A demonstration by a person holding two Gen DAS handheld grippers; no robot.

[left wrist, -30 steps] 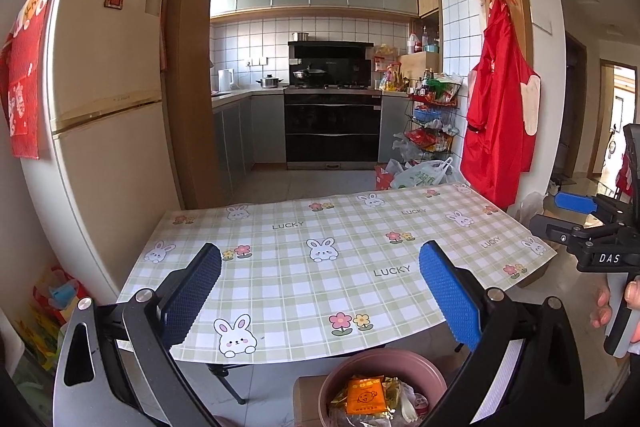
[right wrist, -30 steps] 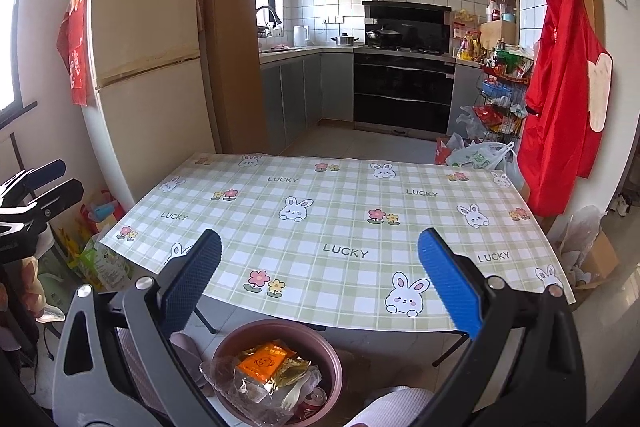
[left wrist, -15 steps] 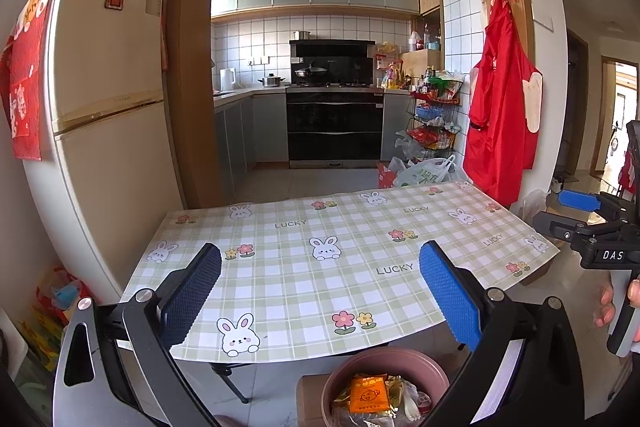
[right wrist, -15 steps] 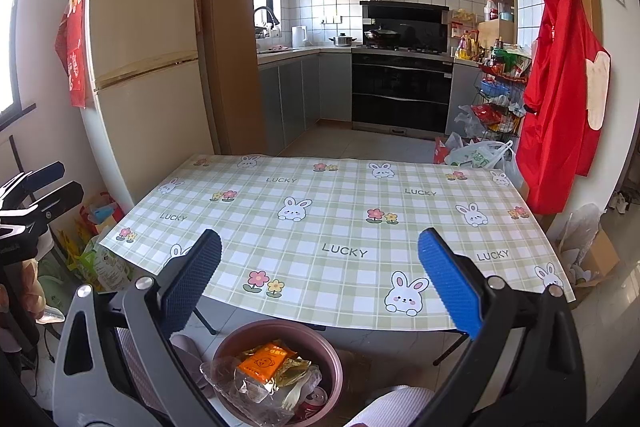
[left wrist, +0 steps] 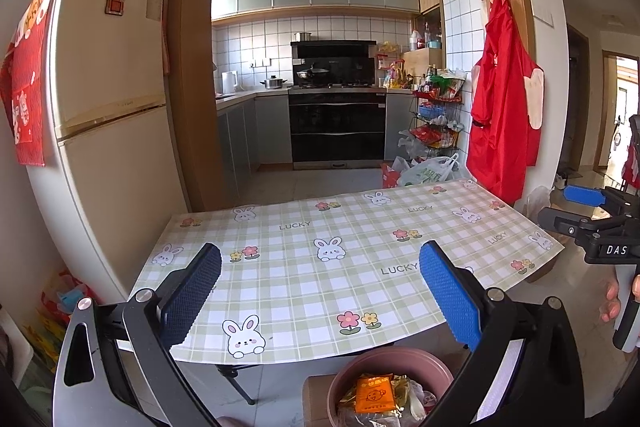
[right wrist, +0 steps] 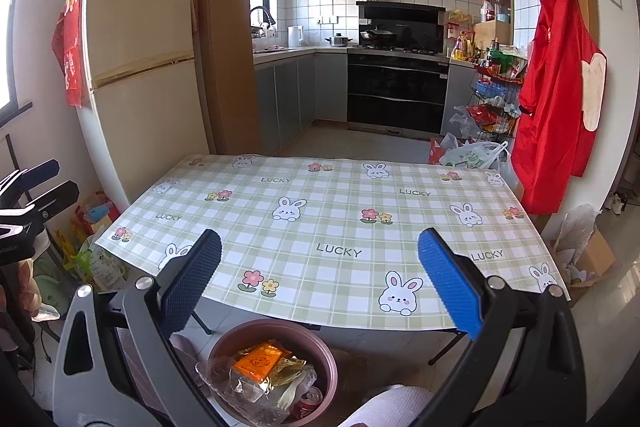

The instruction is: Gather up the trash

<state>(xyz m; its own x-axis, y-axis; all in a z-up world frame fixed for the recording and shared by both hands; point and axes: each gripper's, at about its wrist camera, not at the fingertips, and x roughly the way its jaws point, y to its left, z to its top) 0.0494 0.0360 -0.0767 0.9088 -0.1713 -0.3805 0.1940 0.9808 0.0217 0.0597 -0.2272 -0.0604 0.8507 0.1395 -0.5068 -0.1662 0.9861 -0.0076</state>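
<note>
With the tabletop apparently bare and the trash already heaped in the pink bin below its near edge, both the left tool and the right tool hang released and empty, so each should simply hold clear.

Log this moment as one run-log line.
left gripper: open, empty | right gripper: open, empty | table: no trash visible | pink bin: holds wrappers
</note>
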